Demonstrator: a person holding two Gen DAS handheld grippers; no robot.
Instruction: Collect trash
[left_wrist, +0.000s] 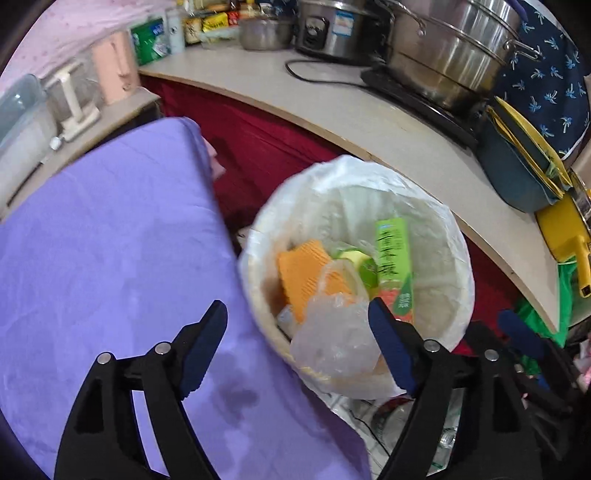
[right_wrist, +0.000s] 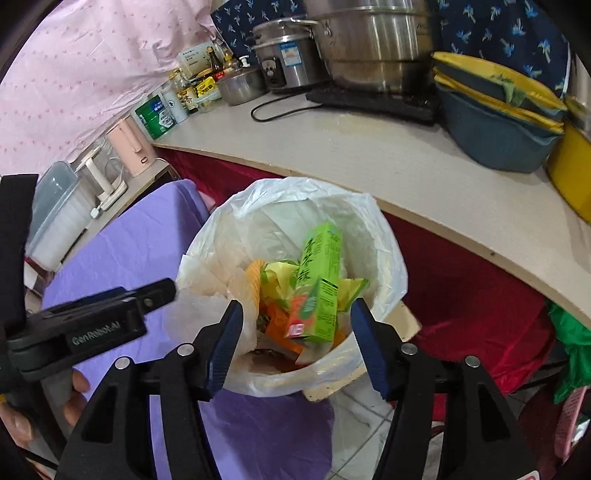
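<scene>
our left tool (left_wrist: 295, 347) hangs over the near edge of the bin with its two black arms and blue pads wide apart, and nothing is pinched between them. a see-through crinkly plastic bag (left_wrist: 332, 332) sits between the pads, but they do not press on it; it rests on the pile in the bin. our right tool (right_wrist: 295, 343) is also spread apart and holds nothing. it points down into the same bin, and we see the left tool (right_wrist: 92, 325) from the side, low on the left, with fingers (right_wrist: 22, 421) of a hand under it.

the round bin with a white plastic liner (right_wrist: 384, 236) stands on the floor. inside it a tall green drink carton (right_wrist: 317, 280) leans up on its end. beside it lie a flat orange ridged piece (left_wrist: 303, 273), yellow and green wrappers (right_wrist: 277, 273) and other scraps.

just to the left of the bin is a bed with a smooth purple sheet (left_wrist: 110, 240). behind the bin a dark red cloth (right_wrist: 461, 295) hangs under the pale worktop (right_wrist: 369, 155). on the worktop stand a big shiny steel steamer pot (left_wrist: 450, 48), a rice cooker (right_wrist: 288, 59), a small steel bowl (right_wrist: 240, 86), blue and yellow basins (right_wrist: 495, 122) stacked together, and bottles and packets (right_wrist: 192, 92) at the far end.
</scene>
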